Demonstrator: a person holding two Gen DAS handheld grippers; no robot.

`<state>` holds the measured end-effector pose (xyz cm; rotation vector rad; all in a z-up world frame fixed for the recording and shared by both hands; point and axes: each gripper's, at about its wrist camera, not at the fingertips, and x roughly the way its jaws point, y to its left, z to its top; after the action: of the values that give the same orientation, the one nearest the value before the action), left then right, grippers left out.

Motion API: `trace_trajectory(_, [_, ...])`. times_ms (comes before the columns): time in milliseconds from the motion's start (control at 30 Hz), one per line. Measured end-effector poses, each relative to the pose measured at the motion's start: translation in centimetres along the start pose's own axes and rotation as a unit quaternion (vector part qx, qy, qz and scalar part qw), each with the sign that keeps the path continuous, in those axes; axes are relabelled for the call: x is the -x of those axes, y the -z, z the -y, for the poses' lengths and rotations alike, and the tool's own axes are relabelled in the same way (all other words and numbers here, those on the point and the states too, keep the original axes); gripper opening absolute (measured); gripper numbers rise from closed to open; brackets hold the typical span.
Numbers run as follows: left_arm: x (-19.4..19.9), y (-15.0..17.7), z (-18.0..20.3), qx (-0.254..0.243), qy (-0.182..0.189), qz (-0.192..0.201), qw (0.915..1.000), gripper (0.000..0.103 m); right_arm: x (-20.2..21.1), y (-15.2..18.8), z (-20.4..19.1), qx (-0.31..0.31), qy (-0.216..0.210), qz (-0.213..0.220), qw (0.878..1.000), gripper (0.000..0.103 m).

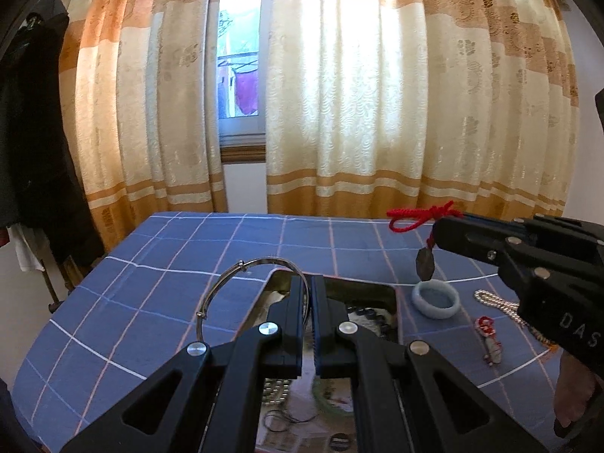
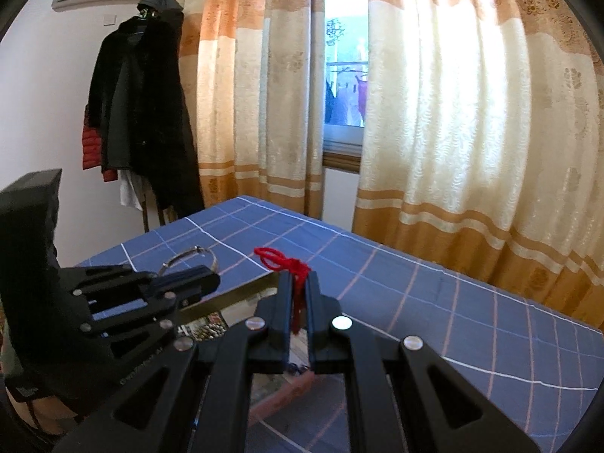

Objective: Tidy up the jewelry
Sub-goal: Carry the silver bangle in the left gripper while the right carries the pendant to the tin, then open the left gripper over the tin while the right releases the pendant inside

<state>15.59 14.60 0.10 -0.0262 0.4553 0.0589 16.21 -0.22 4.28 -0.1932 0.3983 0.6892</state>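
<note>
My left gripper (image 1: 308, 279) is shut on a thin silver bangle (image 1: 226, 283), which stands up to the left of its fingers above the open jewelry box (image 1: 392, 302). My right gripper (image 2: 298, 279) is shut on a red cord (image 2: 279, 258); in the left wrist view the red cord (image 1: 415, 217) loops out of that gripper (image 1: 438, 232) and a dark pendant (image 1: 424, 264) hangs below it. In the right wrist view the left gripper (image 2: 215, 279) with the bangle (image 2: 192, 253) appears at the left, over the box lid (image 2: 234, 296).
On the blue checked tablecloth (image 1: 151, 302) lie a pale blue bangle (image 1: 434, 300), a pearl strand (image 1: 494, 302) and a small red-and-white charm (image 1: 489, 339). Beads and a green ring sit inside the box. Curtains (image 1: 358, 94) hang behind; coats (image 2: 143, 94) at the left.
</note>
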Motion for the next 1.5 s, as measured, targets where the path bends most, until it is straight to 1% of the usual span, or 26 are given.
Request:
trace_trajectory(133, [-0.8, 0.3, -1.7, 0.012, -0.012, -0.010, 0.9998, 0.003, -1.0, 0.1, -0.6, -0.003, -0.013, -0.005, 1.000, 0.008])
trace_trajectory(300, [-2.1, 1.0, -3.1, 0.030, -0.007, -0.033, 0.9990, 0.003, -2.4, 0.7, -1.0, -0.010, -0.028, -0.018, 0.999, 0.008])
trace_trajectory(433, [-2.9, 1.6, -3.2, 0.030, 0.001, -0.050, 0.9983, 0.003, -3.9, 1.4, -1.1, -0.018, -0.036, -0.038, 0.998, 0.008])
trace_trajectory(600, [-4.5, 2.1, -3.9, 0.044, 0.019, -0.078, 0.9958, 0.003, -6.0, 2.6, -0.7, -0.031, -0.045, -0.070, 0.996, 0.008])
trace_trajectory(833, [-5.8, 2.6, -3.7, 0.040, 0.016, -0.094, 0.9946, 0.003, -7.3, 4.3, -0.6, -0.038, -0.038, -0.095, 0.994, 0.008])
trace_trajectory(1033, [-5.4, 2.8, -3.1, 0.027, 0.016, -0.097, 0.9948, 0.003, -7.7, 4.7, -0.3, -0.038, -0.042, -0.103, 0.993, 0.008])
trace_trajectory(1167, [-3.6, 3.3, -2.8, 0.016, 0.014, -0.089, 0.9958, 0.003, -6.9, 4.9, -1.3, -0.026, -0.053, -0.100, 0.993, 0.008])
trace_trajectory(1267, [-3.2, 3.8, -2.5, 0.009, 0.020, -0.099, 0.9948, 0.003, -6.7, 5.2, -2.3, -0.014, -0.058, -0.102, 0.993, 0.008])
trace_trajectory(1433, [-3.2, 4.7, -2.9, 0.031, 0.034, -0.123, 0.9914, 0.004, -6.2, 6.2, -2.8, -0.013, -0.066, -0.113, 0.991, 0.010])
trace_trajectory(1500, [-2.9, 5.0, -3.0, 0.037, 0.037, -0.125, 0.9907, 0.004, -5.9, 6.6, -2.9, -0.011, -0.069, -0.117, 0.991, 0.010])
